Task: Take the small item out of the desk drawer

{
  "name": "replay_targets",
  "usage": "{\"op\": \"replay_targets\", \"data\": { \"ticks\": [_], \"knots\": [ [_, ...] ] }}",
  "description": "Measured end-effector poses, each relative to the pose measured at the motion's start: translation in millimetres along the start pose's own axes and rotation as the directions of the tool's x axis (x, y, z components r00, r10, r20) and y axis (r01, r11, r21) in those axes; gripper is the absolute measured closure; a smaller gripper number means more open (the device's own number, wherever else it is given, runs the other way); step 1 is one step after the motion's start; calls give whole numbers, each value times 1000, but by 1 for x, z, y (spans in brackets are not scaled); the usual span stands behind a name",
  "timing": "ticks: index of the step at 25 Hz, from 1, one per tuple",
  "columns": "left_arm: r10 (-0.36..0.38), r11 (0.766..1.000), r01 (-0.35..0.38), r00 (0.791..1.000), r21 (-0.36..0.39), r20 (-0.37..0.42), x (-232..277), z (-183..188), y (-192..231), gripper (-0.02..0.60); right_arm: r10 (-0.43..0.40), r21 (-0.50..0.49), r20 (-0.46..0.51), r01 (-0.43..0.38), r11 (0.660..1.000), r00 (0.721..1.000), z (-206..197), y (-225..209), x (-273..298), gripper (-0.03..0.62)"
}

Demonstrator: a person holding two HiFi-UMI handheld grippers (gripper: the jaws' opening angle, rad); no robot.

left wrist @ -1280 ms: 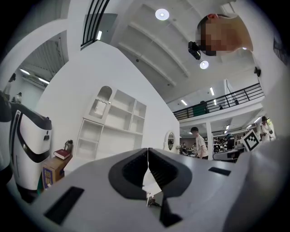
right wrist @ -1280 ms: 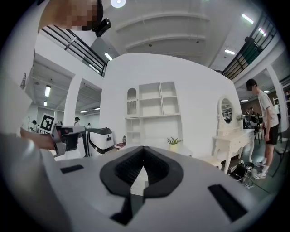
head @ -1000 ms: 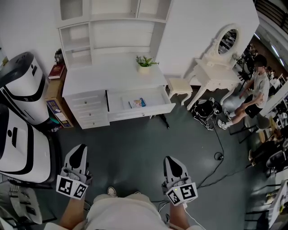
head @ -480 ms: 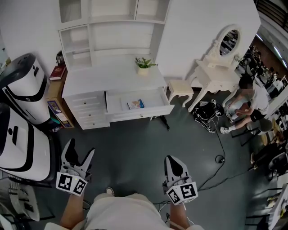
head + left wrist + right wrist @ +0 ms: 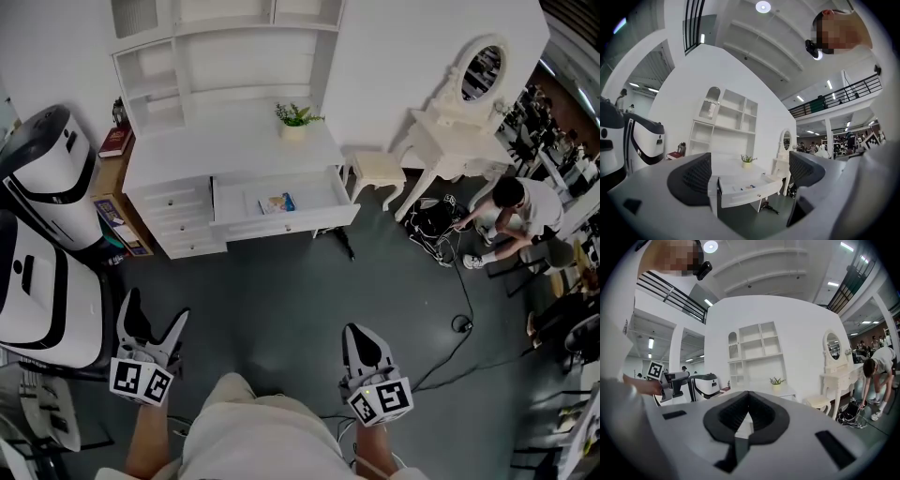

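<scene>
The small item [image 5: 277, 202] lies in the open drawer [image 5: 281, 225] of the white surface [image 5: 234, 150]. It is flat and blue-and-white, too small to make out further. In the right gripper view that claw's own jaws, pressed together on nothing, stand in front of the drawer. The right claw [image 5: 360, 336] and left claw [image 5: 153, 313] sit well short of the drawer, with bare dark floor [image 5: 281, 300] between. The left claw has just been opening and gapes wide, empty. Left of the drawer stand white machines [image 5: 42, 169]. To its right are a stool [image 5: 378, 172] and a trailing cable [image 5: 466, 292].
</scene>
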State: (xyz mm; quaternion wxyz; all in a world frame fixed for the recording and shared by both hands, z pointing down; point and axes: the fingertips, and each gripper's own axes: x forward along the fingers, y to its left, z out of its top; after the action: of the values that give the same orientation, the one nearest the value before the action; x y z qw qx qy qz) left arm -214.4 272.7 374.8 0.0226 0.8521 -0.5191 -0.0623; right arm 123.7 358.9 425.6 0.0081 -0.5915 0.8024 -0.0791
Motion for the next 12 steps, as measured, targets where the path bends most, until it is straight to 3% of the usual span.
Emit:
{"op": "replay_targets", "data": {
  "ticks": [6, 12],
  "knots": [
    [-9, 1000, 9, 1000, 3, -5, 34, -10, 4, 83, -20, 1, -16, 20, 1000, 1000, -3, -20, 18, 585],
    [-25, 999, 24, 999, -43, -31, 111, -45, 41, 83, -63, 5, -52, 63, 998, 997, -12, -42, 76, 585]
  ]
}}
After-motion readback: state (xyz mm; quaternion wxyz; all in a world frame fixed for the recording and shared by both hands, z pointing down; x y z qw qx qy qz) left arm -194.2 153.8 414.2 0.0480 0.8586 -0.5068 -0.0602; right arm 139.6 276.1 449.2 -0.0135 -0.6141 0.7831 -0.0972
